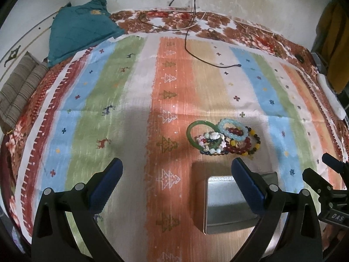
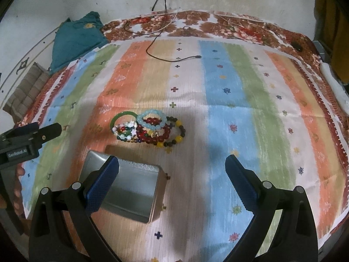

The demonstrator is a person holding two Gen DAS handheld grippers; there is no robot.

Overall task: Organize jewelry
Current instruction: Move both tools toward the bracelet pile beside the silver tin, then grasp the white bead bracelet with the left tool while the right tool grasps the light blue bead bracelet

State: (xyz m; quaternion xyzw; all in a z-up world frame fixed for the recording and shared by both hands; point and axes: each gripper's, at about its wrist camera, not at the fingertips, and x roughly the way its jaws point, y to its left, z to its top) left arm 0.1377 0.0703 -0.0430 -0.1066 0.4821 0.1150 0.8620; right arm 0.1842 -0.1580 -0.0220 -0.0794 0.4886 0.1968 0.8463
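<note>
Both jaws spread wide and empty over the striped cloth, jewelry still untouched.

Your bed carries a woven striped cloth [image 2: 229,91], soft and creased. The open metal tin [image 2: 130,192], smooth-walled and boxy, sits lower left in the right wrist view; the bracelet pile [image 2: 150,128] lies just beyond it, left of centre. Left gripper [image 1: 176,170] and right gripper [image 2: 172,166] both hang released. The bangle [image 1: 197,135] is glossy, rigid, round, the beaded loops overlapping it, so you may well drag several at once, or snag fabric.
</note>
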